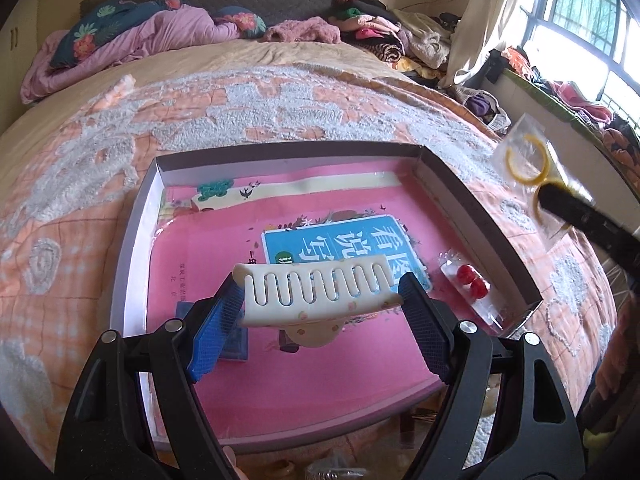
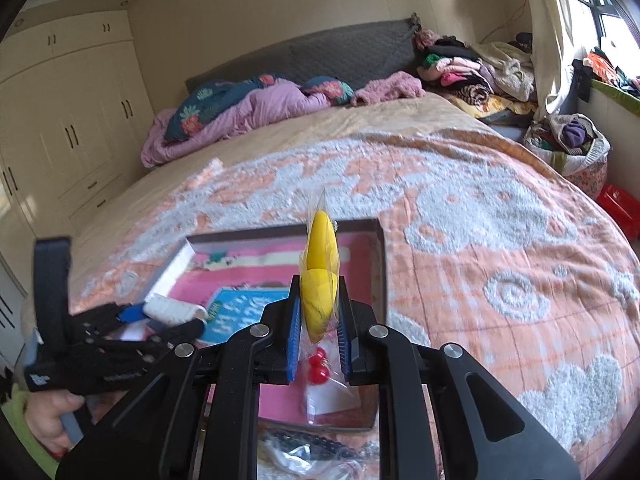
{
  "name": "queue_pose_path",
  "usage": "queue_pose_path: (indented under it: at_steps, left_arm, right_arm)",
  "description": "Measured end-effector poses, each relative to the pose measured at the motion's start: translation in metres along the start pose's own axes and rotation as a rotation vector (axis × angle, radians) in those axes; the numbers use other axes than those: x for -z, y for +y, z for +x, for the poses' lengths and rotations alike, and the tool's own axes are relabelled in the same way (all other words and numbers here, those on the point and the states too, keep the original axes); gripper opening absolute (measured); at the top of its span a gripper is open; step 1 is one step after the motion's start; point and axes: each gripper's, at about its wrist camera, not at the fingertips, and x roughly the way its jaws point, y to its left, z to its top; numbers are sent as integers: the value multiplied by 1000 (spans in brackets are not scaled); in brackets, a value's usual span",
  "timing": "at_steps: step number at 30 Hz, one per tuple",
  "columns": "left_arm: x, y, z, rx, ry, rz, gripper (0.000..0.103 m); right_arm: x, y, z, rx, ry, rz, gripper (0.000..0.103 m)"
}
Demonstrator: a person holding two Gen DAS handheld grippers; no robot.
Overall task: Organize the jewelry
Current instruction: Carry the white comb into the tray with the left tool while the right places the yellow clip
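My left gripper (image 1: 320, 300) is shut on a cream claw hair clip (image 1: 320, 292) and holds it above the shallow box (image 1: 480, 216), which is lined with a pink book. A clear packet of red bead earrings (image 1: 472, 282) lies in the box's right side. My right gripper (image 2: 318, 320) is shut on a clear packet of yellow hoop earrings (image 2: 320, 276), held above the box's (image 2: 380, 264) right part. That packet shows in the left wrist view (image 1: 524, 160) to the right of the box. The red earrings (image 2: 318, 368) lie below my right gripper.
The box sits on an orange and white bedspread (image 1: 280, 100). More jewelry and packets (image 2: 304, 448) lie at the near edge in front of the box. Pillows and a purple quilt (image 1: 140, 40) and piled clothes (image 1: 380, 36) are at the bed's head.
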Motion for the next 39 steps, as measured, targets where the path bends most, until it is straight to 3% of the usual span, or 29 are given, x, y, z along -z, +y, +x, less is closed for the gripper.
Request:
queue_pose_path:
  at_steps: [11,25,26,28,32,34,36,39]
  left_arm:
    - [4,-3,7,-18,23,15,72]
    - [6,-7,9,-20,35,25,72]
    - [6,-6,9,-19,37,25,72]
    - [6,-6,9,-16,40,24,72]
    - [6,-6,10,-16,42,27,72]
    - [6,-6,9,-18,43,23,74]
    - [6,-6,7,-17,37,21,84]
    - [4,-7,1,-19,21,24,84]
  right_arm:
    - [25,-11,29,67,78,-8,15]
    - [33,-16,36,63,125,32,17]
    - [33,-16,35,58,130,36,18]
    - [32,-16,32,52,125,43,32]
    - [30,-13,21,42,99,43,48]
    - [29,-12,14,41,82,44,53]
    - [27,-12,7,39,67,51,56]
    - [25,-13,-4,35,45,64,60]
